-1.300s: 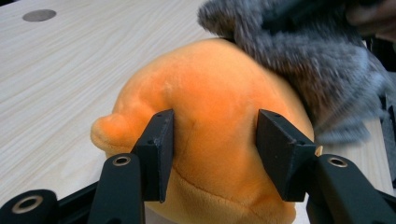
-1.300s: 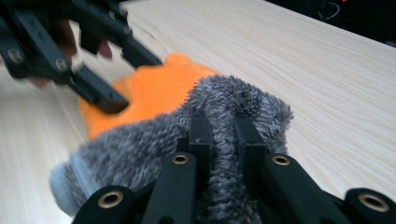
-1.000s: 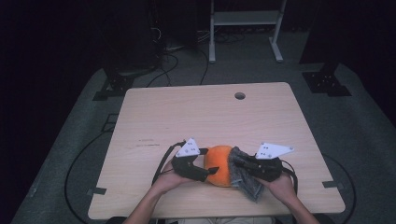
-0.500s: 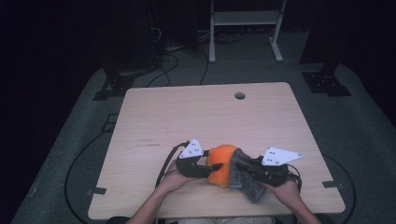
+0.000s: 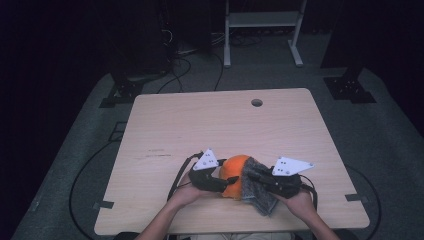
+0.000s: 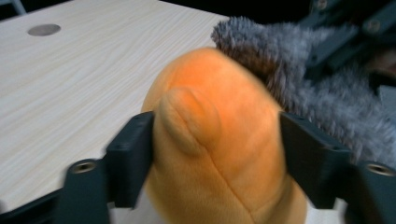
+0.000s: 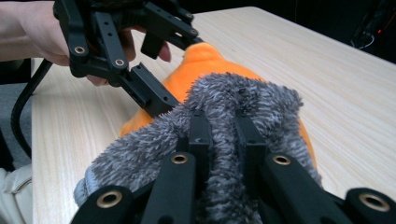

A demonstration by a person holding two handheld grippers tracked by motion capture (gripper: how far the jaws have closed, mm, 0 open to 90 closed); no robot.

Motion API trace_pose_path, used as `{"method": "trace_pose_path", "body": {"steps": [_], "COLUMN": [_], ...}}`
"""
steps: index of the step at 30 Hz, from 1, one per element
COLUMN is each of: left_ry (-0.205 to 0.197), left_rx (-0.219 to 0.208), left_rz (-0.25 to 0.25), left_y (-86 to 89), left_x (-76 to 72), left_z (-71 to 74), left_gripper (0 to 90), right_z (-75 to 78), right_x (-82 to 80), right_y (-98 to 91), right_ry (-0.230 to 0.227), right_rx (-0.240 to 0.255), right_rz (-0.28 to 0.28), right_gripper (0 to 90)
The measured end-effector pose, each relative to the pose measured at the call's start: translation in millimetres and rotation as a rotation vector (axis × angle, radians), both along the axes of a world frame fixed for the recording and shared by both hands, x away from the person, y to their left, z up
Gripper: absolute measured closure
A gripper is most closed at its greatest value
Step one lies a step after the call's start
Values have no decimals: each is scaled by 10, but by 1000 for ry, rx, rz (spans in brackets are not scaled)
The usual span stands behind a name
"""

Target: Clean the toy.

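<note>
An orange plush toy (image 5: 234, 171) sits near the table's front edge. My left gripper (image 5: 223, 186) is shut on it, one jaw pressing each side of the toy (image 6: 215, 140). A fuzzy grey cloth (image 5: 256, 192) drapes over the toy's right side. My right gripper (image 5: 251, 176) is shut on that grey cloth (image 7: 233, 107), its jaws pinching a fold. In the right gripper view the orange toy (image 7: 191, 70) peeks out beyond the cloth, with the left gripper (image 7: 170, 63) and a hand behind it. The right gripper (image 6: 345, 32) appears blurred at the top right of the left gripper view.
The light wooden table (image 5: 225, 125) has a round cable hole (image 5: 257, 102) near its far edge. Cables trail from both grippers off the front. Beyond the table stand a white frame (image 5: 260, 20) and dark stand bases on grey carpet.
The grey cloth has come up further over the right side of the orange toy. Both grippers shifted only slightly and keep their holds.
</note>
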State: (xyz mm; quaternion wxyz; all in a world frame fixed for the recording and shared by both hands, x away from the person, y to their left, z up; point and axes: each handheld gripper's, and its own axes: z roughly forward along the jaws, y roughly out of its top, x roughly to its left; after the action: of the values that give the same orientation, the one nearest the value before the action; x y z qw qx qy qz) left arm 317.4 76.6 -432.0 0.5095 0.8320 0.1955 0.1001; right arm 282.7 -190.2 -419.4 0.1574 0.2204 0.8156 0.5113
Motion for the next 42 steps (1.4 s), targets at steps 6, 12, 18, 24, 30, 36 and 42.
{"method": "trace_pose_path", "body": {"steps": [6,12,18,24,30,36,42], "left_ry": [-8,-53,-64,-49,-75,-87,-81], "left_rx": [9,16,32,25,34,43,38], "left_rz": [-15,-48,-56,-55,-79,-97,-98], "left_y": [67,79,82,110,80,89,89], "left_x": [-2,-43,-60,-56,-86,-105,-104], "left_z": [-45,-72,-70,-75,-65,-61,-57], "left_gripper": [349,364,370,367,367,364,364], "right_z": [-74,-50,29,-101,-29,-32,-101], "right_x": [34,59,99,175,139,201,201], "right_y": [-152,-296,-156,-347,-390,-255,-426], "right_ry": [30,57,39,117,122,127,142], "right_rx": [-26,10,37,12,87,66,25], "right_rz": [-31,-49,-15,-85,-53,-28,-85], "right_gripper": [794,793,794,794,793,793,793]}}
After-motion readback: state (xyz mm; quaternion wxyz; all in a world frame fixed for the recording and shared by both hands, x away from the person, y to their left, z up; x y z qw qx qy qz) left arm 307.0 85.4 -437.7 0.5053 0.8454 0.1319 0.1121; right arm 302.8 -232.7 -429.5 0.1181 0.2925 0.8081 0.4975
